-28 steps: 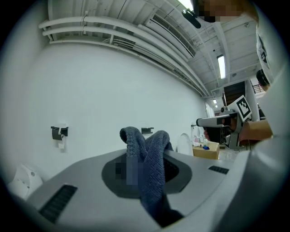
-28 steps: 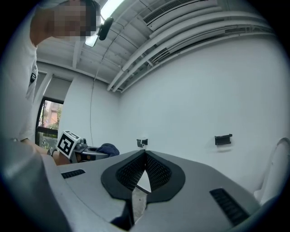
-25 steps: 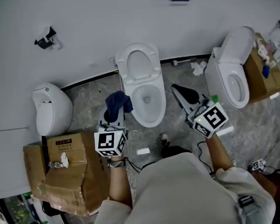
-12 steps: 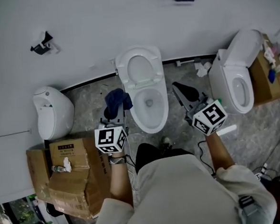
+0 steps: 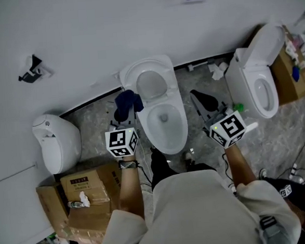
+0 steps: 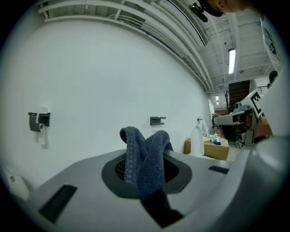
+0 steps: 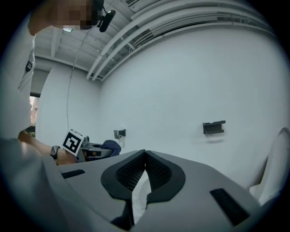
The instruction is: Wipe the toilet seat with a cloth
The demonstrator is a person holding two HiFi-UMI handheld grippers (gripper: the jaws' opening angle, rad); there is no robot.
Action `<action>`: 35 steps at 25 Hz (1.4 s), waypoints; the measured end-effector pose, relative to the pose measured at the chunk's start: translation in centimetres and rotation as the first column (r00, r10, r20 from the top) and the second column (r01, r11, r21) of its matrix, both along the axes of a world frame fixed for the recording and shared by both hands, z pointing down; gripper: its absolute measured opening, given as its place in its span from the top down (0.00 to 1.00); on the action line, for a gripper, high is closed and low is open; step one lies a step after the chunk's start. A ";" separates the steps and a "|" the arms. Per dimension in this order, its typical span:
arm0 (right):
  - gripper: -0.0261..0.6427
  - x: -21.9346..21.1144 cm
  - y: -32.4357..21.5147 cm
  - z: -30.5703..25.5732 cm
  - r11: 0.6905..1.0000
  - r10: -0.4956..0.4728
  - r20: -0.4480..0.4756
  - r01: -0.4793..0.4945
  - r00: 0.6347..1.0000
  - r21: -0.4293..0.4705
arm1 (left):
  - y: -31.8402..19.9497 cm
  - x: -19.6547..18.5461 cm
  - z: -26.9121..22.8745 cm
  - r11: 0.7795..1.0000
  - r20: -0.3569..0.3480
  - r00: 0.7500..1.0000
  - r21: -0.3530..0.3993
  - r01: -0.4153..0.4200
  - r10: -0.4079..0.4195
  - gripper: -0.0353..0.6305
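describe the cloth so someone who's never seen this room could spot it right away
Along the white wall, find the toilet straight ahead of the person. By its left rim the left gripper is shut on the cloth, a bunched dark blue knitted rag. It is the only soft, dark thing beside the white porcelain, and the right gripper holds nothing.

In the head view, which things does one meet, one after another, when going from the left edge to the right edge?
White fixture → blue cloth → middle toilet → right claw → right toilet → brown box.
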State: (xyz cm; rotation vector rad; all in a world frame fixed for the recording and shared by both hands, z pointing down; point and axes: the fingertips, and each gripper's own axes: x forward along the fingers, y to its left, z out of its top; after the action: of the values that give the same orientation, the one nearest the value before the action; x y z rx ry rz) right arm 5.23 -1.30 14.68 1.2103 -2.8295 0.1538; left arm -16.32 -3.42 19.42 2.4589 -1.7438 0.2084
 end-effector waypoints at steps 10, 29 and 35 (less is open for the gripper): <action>0.92 -0.4 -7.4 3.6 0.962 0.265 0.006 -0.264 0.964 -0.072 | -12.4 0.1 8.5 0.984 0.028 0.988 -0.097 -0.147 0.150 0.86; 0.92 1.0 -9.8 11.0 0.925 0.299 -0.078 -0.309 0.951 -0.219 | -22.4 2.9 21.7 0.971 0.142 0.977 -0.204 -0.125 0.156 0.86; 0.92 2.9 -9.4 12.1 0.909 0.332 -0.073 -0.339 0.941 -0.243 | -22.7 5.0 22.0 0.976 0.191 0.967 -0.166 -0.140 0.171 0.86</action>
State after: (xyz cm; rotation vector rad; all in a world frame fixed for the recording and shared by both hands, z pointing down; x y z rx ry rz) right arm 8.17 -10.73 26.80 1.6047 -2.4530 0.4913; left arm -11.37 -26.16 41.42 2.5385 -1.5367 0.6064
